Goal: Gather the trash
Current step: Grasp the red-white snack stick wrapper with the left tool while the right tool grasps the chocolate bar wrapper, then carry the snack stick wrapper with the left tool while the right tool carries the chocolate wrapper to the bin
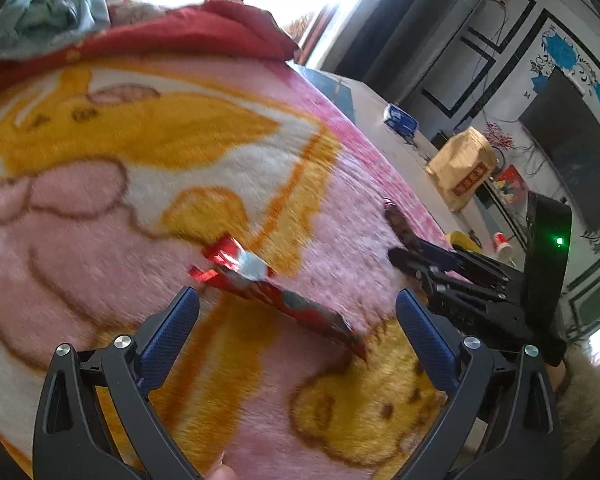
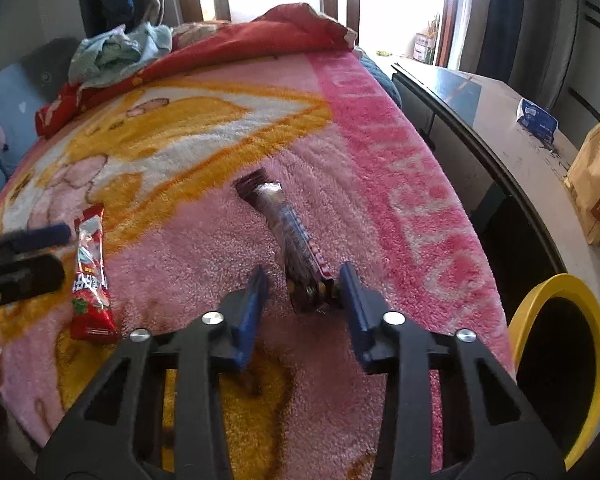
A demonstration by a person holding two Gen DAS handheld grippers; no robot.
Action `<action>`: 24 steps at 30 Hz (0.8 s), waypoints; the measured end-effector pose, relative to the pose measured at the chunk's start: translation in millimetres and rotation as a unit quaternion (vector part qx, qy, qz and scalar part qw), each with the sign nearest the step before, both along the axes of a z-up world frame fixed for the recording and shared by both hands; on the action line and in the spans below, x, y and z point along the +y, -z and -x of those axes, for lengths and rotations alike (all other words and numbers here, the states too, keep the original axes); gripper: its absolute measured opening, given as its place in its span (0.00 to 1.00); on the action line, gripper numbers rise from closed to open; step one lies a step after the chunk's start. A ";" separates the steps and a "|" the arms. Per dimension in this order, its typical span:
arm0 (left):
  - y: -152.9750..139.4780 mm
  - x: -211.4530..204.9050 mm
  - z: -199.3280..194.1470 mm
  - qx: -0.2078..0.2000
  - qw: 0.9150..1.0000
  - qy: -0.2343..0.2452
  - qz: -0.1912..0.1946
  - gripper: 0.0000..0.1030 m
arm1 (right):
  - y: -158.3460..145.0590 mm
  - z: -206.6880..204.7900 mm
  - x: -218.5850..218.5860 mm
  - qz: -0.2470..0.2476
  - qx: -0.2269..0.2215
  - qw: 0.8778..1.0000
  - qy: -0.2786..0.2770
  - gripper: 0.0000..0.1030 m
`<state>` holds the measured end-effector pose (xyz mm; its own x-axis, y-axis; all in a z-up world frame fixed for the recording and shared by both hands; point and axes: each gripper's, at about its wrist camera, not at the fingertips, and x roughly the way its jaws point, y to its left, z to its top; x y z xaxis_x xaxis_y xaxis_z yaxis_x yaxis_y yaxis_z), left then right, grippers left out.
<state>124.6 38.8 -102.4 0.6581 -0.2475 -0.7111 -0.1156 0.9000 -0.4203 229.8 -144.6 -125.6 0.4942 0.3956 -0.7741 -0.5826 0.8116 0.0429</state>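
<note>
A red snack wrapper (image 1: 276, 296) lies on the pink and yellow blanket (image 1: 100, 200), just ahead of my open left gripper (image 1: 298, 304); it also shows in the right wrist view (image 2: 92, 280). A dark brown snack wrapper (image 2: 292, 240) lies on the blanket (image 2: 400, 200), its near end between the fingers of my open right gripper (image 2: 304, 280). In the left wrist view the brown wrapper (image 1: 398, 222) shows beyond the right gripper (image 1: 404, 254). The left gripper (image 2: 56, 248) shows at the left edge of the right wrist view.
A yellow-rimmed bin (image 2: 556, 360) stands at the right beside the bed. A white table (image 2: 520, 152) holds a blue packet (image 2: 538, 118) and a brown paper bag (image 2: 598, 184). A red quilt (image 2: 228, 44) and pale blue cloth (image 2: 116, 52) lie at the bed's far end.
</note>
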 end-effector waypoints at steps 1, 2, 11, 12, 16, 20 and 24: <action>2.3 -1.9 -0.3 0.003 1.000 0.001 0.002 0.92 | -0.7 0.4 -0.4 0.000 0.000 1.000 0.000 0.18; 3.9 -4.0 -0.5 0.003 1.000 0.000 0.000 0.92 | -1.7 1.0 -2.1 -0.001 -0.001 1.000 0.001 0.16; 8.0 -21.9 -10.4 0.000 0.997 0.002 -0.077 0.36 | -6.9 -0.1 -16.0 -0.023 0.004 1.000 0.016 0.04; 8.4 -22.7 -12.0 0.000 0.997 0.006 -0.077 0.27 | -8.6 -0.4 -18.6 -0.028 0.005 0.999 0.017 0.04; 7.2 -26.4 -15.6 -0.006 0.997 0.022 -0.074 0.17 | -16.4 -0.7 -28.3 -0.040 0.001 0.999 0.026 0.04; 5.4 -38.9 -19.0 -0.012 0.996 0.041 -0.078 0.13 | -23.4 -0.9 -39.6 -0.052 -0.003 0.998 0.034 0.04; -1.8 -54.9 -19.4 -0.025 0.994 0.058 -0.087 0.13 | -27.7 -0.8 -49.5 -0.060 -0.007 0.997 0.040 0.04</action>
<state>144.0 -16.1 -100.6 0.6671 -0.1999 -0.7176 0.0105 0.9657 -0.2593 230.5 -194.1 -97.9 0.5387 0.4447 -0.7156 -0.5178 0.8447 0.1351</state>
